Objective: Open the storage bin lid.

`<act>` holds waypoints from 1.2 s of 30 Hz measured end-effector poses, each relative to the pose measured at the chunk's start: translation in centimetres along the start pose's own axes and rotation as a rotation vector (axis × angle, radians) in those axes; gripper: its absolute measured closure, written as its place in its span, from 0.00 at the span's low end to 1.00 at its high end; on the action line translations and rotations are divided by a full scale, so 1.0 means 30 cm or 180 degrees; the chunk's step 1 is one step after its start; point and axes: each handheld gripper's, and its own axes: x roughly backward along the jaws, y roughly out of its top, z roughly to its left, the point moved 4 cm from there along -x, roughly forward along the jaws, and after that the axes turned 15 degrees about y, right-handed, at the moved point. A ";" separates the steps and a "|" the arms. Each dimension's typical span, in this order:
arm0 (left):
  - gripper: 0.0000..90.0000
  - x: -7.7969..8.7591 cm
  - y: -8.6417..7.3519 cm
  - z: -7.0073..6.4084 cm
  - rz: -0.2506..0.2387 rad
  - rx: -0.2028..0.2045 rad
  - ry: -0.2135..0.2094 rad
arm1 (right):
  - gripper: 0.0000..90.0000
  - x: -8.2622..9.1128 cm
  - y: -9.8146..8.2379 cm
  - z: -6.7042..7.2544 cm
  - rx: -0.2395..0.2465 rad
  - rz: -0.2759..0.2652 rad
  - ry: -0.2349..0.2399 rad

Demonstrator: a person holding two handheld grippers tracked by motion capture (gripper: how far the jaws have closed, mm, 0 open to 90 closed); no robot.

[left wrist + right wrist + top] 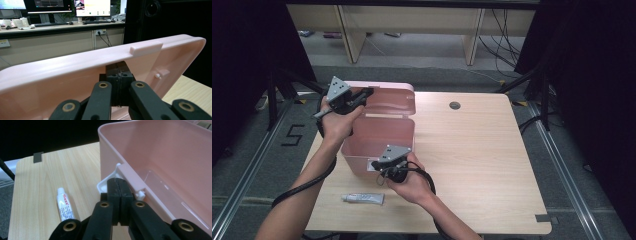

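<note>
High view: pink plastic storage box [379, 145] standing open on the left part of the wooden table [477, 150], hinged lid [387, 102] swung up and back behind the box. Left gripper [364, 94] up at the lid's left end, jaws pressed together against the lid's edge. Right gripper [379, 167] down at the near front wall of the box, jaws together at the white latch [375, 165]. Small white tube [363, 198] lying flat on the table just in front of the box, nearer the person.

Left gripper view: jaws closed tight, tips touching the inner face of the pink lid [75, 67] below its rim; small raised tab [146, 48] on that rim, to the right of the jaws.

Right gripper view: jaws closed, no gap between the pads, tips against the white latch [106, 182] on the front rim of the box [162, 157]. Box interior bare. White tube [64, 206] on the table left of the box, cap end pointing away.
</note>
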 end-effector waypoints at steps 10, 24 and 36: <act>0.99 -0.025 0.006 0.003 0.0011 -0.0014 0.0040 | 1.00 0.001 0.002 0.000 0.0010 0.0039 -0.0003; 0.99 -0.072 0.017 0.006 0.0065 -0.0008 0.0092 | 1.00 0.001 0.002 0.002 0.0001 0.0035 -0.0002; 1.00 -0.099 0.009 0.018 0.0105 0.0006 0.0137 | 1.00 0.005 0.001 0.003 0.0012 0.0072 0.0003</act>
